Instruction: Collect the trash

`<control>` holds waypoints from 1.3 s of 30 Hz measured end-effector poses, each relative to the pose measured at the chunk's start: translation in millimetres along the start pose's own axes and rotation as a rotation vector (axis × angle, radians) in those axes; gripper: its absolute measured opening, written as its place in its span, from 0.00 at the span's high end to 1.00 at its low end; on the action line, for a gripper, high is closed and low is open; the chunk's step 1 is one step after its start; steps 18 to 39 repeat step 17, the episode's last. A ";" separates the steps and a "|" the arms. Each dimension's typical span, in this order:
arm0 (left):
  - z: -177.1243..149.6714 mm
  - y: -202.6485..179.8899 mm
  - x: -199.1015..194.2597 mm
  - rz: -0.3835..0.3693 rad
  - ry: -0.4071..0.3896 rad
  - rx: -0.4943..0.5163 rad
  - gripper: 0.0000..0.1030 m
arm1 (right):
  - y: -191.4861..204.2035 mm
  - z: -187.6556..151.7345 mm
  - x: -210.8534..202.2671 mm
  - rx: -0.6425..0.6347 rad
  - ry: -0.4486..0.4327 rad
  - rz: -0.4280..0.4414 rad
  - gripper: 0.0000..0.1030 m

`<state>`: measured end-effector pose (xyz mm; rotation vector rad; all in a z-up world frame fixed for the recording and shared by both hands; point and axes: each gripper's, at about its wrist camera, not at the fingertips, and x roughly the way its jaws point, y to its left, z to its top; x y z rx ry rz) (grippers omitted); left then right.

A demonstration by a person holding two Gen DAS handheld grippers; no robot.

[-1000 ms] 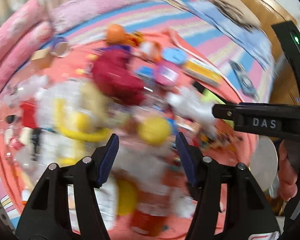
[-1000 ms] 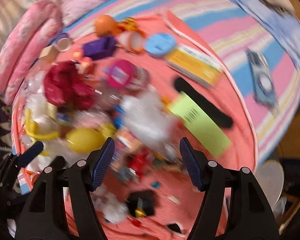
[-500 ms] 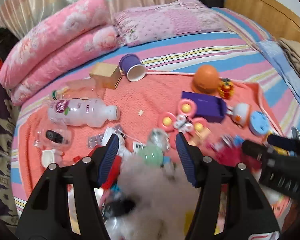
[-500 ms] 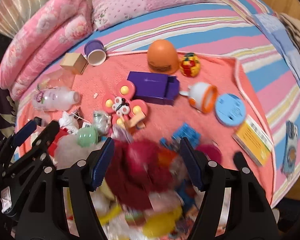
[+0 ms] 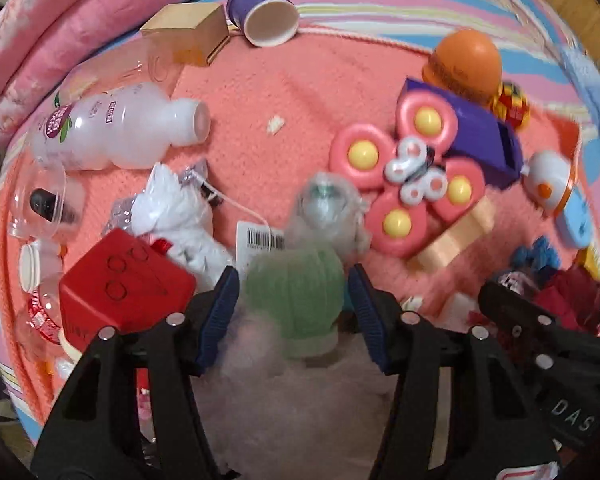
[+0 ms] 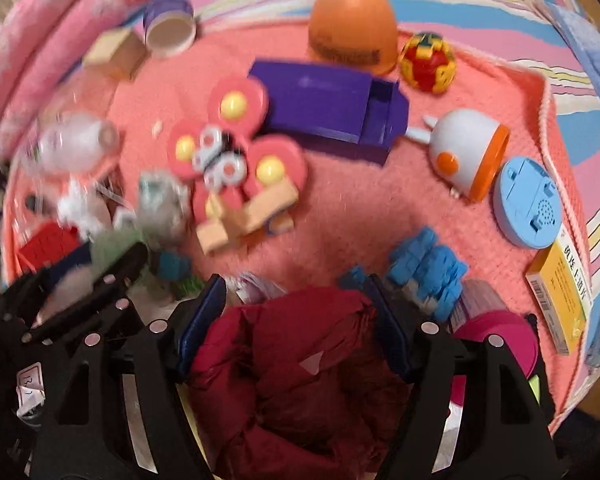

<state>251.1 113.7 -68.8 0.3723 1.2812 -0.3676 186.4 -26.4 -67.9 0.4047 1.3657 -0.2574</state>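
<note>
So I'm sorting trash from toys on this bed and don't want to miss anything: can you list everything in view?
white plastic bottle: 1, lying far left
purple paper cup: 1, tipped over, far edge
tan cardboard box: 1, beside cup
crumpled white tissue: 1, left centre
red cube box: 1, near left
green ribbed cap: 1, between left gripper's fingers
pink butterfly toy: 1, centre
purple open box: 1, behind butterfly
orange dome: 1, far edge
dark red crumpled bag: 1, between right gripper's fingers
blue round disc: 1, right
yellow carton: 1, right edge
left gripper: open
right gripper: open
</note>
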 end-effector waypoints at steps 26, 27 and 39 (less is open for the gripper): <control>-107.2 -7.4 -51.8 -0.090 0.017 0.077 0.54 | 12.0 -120.3 -48.4 -0.099 -0.097 -0.173 0.27; -107.2 -7.4 -51.8 -0.090 0.017 0.077 0.54 | 12.0 -120.3 -48.4 -0.099 -0.097 -0.173 0.27; -107.2 -7.4 -51.8 -0.090 0.017 0.077 0.54 | 12.0 -120.3 -48.4 -0.099 -0.097 -0.173 0.27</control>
